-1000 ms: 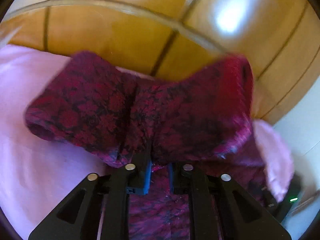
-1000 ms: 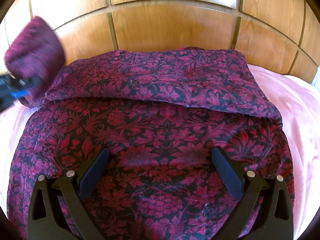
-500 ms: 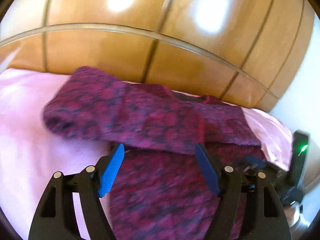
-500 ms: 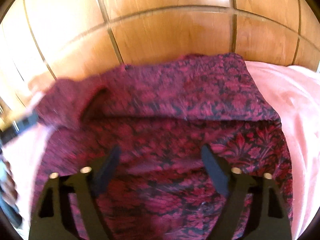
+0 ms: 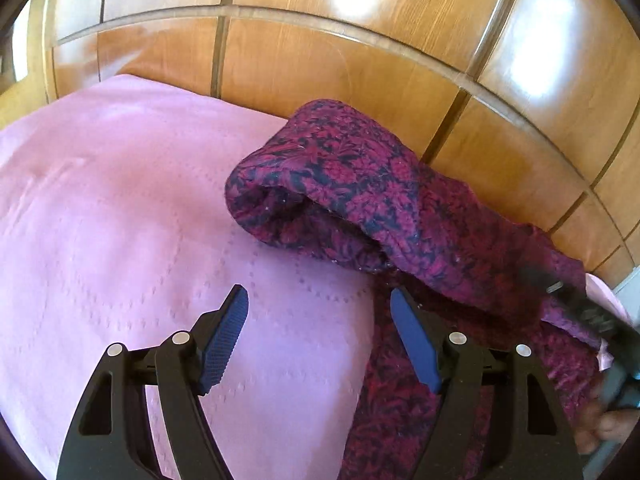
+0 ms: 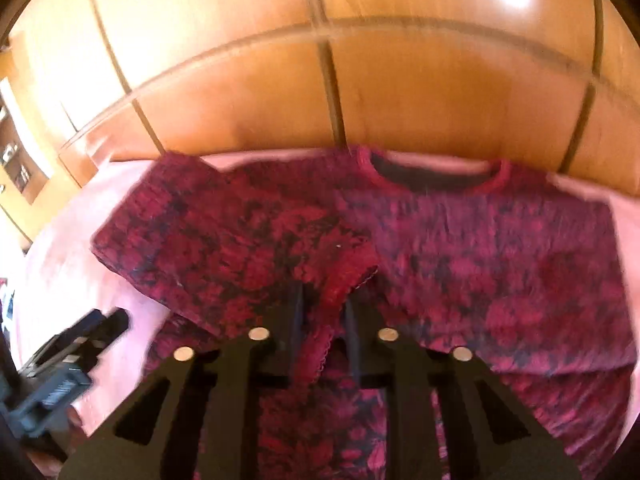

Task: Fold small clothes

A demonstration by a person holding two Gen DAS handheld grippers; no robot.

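Right wrist view: the right gripper is closing its fingers on a thin sleeve edge of the floral top on the pink bed, which may slip out when lifted, while the left gripper hangs wide, empty.

pink bedspread, wooden panelled headboard.

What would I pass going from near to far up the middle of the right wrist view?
The right tongs, closing on a fold of the top; then the red patterned top; its neckline; a strip of pink bedcover; the wooden headboard.
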